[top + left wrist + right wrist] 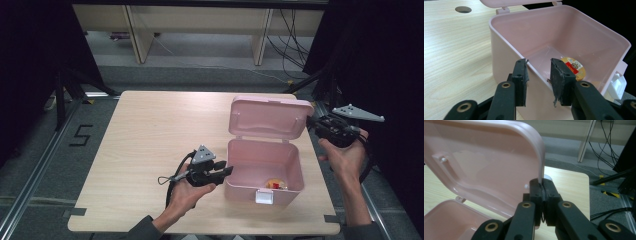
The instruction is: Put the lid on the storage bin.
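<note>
The pink box (264,170) stands on the right half of the table (150,145), near its front edge, with its lid (270,117) raised upright behind the opening. Inside, on the floor of the box by the front wall, lies a small round tin (573,68) with a red and gold label. A white latch (264,196) hangs at the front wall. The left tongs (538,75) straddle the box's left wall and are clamped on it, one jaw outside and one inside. The right tongs (542,192) are pinched shut on the lid's right edge
</note>
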Available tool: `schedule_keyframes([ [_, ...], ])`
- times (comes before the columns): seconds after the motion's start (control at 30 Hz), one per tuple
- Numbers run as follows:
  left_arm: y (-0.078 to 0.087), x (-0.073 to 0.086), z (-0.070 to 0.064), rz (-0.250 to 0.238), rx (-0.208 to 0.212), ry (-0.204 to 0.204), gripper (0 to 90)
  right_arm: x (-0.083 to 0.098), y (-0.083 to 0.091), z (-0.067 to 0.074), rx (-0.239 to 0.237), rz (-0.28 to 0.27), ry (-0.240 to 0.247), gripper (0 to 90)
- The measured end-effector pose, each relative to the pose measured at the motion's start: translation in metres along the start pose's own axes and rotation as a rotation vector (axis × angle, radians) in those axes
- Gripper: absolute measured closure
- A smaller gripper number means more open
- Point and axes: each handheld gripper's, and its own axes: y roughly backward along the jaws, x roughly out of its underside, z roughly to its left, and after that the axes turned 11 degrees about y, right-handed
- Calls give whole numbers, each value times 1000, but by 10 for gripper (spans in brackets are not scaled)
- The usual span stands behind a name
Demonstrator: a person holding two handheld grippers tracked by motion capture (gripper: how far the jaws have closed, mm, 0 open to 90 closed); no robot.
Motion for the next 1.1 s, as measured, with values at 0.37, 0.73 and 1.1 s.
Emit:
schedule_keyframes([
  [0.37, 0, 0, 0, 4, 5, 3, 660, 12, 18, 13, 19, -26, 31, 873],
  [0.73, 0, 1, -2, 2, 7, -1, 647, 7, 12, 8, -13, -7, 60, 875],
  [1.1, 1, 1, -2, 9, 23, 12, 622, 23, 30, 14, -59, -12, 20, 856],
])
